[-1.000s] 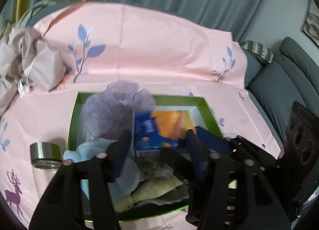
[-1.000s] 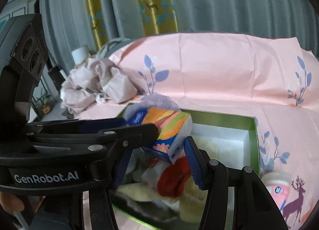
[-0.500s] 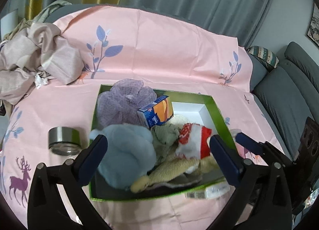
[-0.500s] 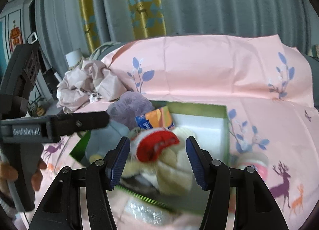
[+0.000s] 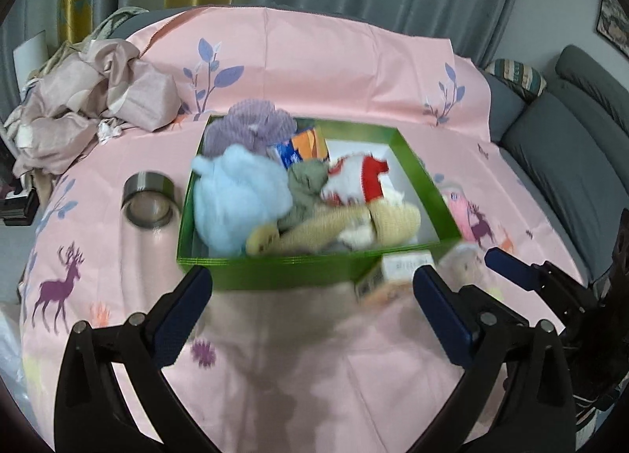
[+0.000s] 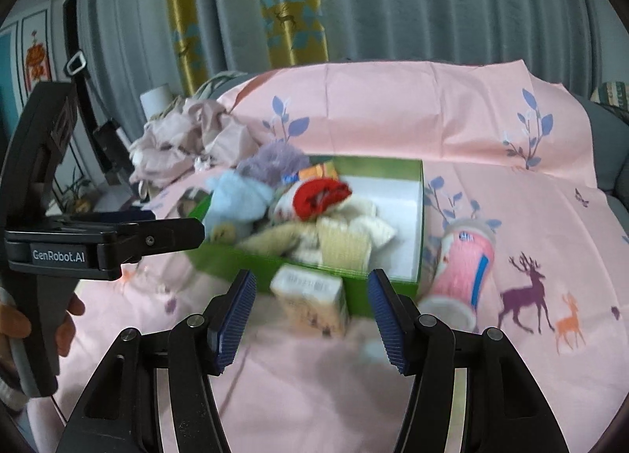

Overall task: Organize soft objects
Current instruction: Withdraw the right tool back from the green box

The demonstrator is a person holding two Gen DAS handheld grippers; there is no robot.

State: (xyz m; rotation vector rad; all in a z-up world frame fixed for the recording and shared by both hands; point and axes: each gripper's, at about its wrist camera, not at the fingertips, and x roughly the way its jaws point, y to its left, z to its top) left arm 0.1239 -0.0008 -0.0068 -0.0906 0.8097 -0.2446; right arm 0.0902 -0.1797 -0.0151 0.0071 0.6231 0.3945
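Observation:
A green box (image 5: 275, 268) (image 6: 420, 185) on the pink cloth holds soft things: a light blue plush (image 5: 236, 197) (image 6: 236, 197), a purple fluffy piece (image 5: 251, 126) (image 6: 275, 158), a red and white piece (image 5: 361, 177) (image 6: 320, 193), a grey-green piece (image 5: 308, 185), cream knitted pieces (image 5: 334, 229) (image 6: 342, 240) and an orange and blue tissue pack (image 5: 302, 146). My left gripper (image 5: 314, 319) is open and empty in front of the box. My right gripper (image 6: 312, 321) is open and empty, with a small cream carton (image 6: 310, 303) (image 5: 397, 272) lying on the cloth between its fingers.
A metal tape roll (image 5: 147, 197) lies left of the box. A pink cup (image 6: 464, 268) (image 5: 458, 209) lies on its side at the box's right. Crumpled beige cloth (image 5: 86, 99) (image 6: 184, 138) is piled at the far left. A grey sofa (image 5: 570, 146) stands right.
Both grippers have pulled back from the box toward me. The left one let go of the tissue pack, which stays in the box, and opened wide.

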